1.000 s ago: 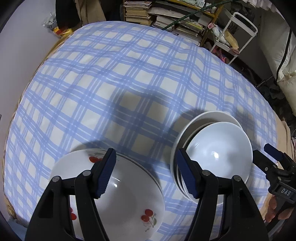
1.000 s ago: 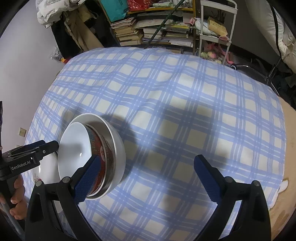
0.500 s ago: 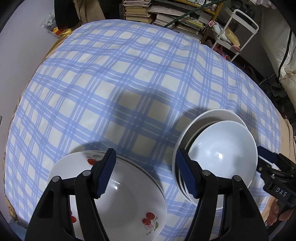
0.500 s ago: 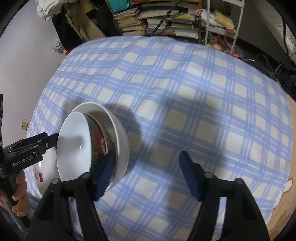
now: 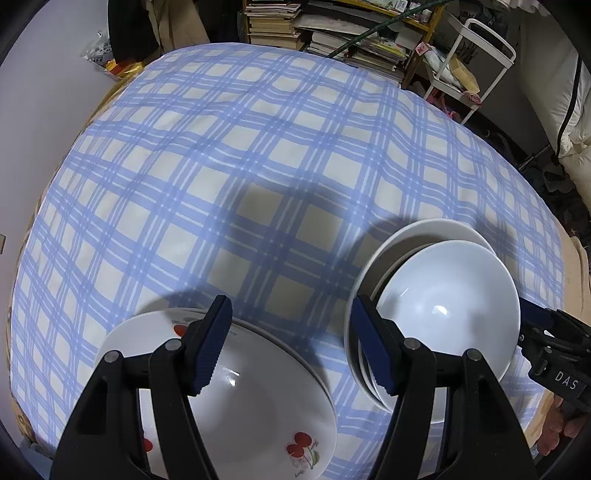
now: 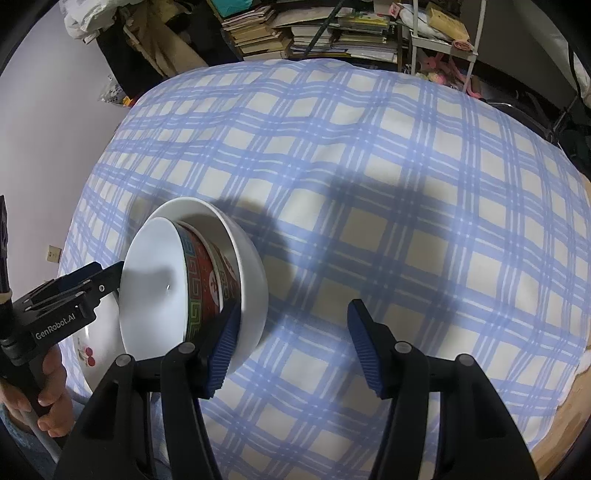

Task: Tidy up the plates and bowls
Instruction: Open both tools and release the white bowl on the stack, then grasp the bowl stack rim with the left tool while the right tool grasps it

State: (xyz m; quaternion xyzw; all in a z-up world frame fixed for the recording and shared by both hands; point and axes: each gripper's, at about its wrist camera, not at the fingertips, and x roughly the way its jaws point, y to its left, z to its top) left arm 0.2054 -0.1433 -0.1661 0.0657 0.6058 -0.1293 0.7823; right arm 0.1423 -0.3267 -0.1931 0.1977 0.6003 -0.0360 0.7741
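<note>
A: Nearest the left gripper [image 5: 291,343], jaws apart and empty, lie cherry plates [image 5: 258,398] stacked by kind.

B: Right of those plates?

A: Nested bowls [image 6: 192,277]; the right gripper [image 6: 290,349] is closing, nothing between its pads. Beyond, bare checked cloth [image 5: 277,147].

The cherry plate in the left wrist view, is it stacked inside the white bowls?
No, the cherry plate lies on the checked cloth beside the stack of white bowls, apart from it.

Cluttered home room: checked tablecloth [image 5: 280,155] on table, stacked books [image 5: 332,33] on shelves, white trolley [image 5: 476,62], hanging clothes [image 6: 147,48].
</note>
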